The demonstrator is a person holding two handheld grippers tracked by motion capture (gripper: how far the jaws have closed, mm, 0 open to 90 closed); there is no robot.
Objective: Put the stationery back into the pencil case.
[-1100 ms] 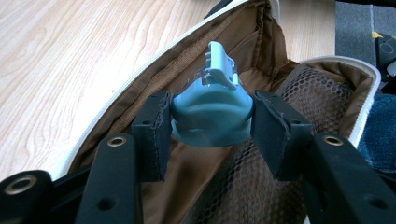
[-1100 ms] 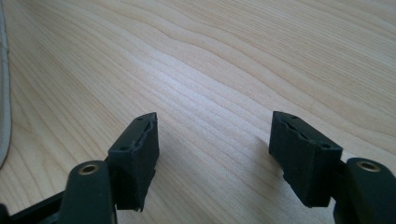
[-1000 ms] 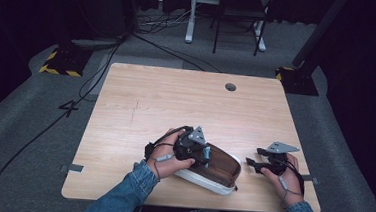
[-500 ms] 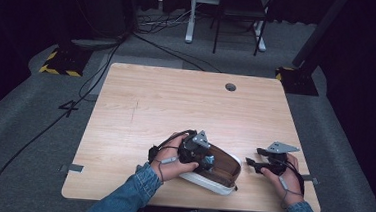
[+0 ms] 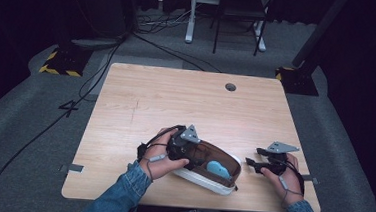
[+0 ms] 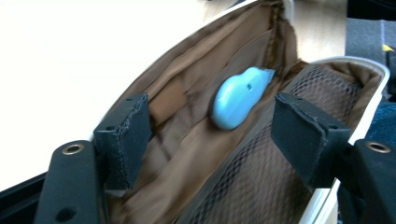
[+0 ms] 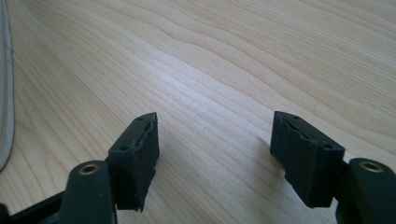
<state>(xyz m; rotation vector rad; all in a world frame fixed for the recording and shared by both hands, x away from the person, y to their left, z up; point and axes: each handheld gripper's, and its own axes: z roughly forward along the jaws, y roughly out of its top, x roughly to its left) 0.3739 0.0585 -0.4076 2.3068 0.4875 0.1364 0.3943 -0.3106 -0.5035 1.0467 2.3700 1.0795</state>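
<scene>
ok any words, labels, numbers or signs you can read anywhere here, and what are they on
"4": a dark mark that reads like this digit, on the grey floor left of the table.
Yellow and black hazard stripes, no words, on the stand base at the far left; the base at the far right has a small yellow patch.
No print on the pouch or the blue thing inside it.

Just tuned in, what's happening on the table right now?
A person works at the wooden table with a gripper in each hand. The left gripper sits at the mouth of an open white pouch with brown lining; its jaws have just been opening, and a light blue object lies loose inside. The right gripper rests open over bare wood beside the pouch.
</scene>
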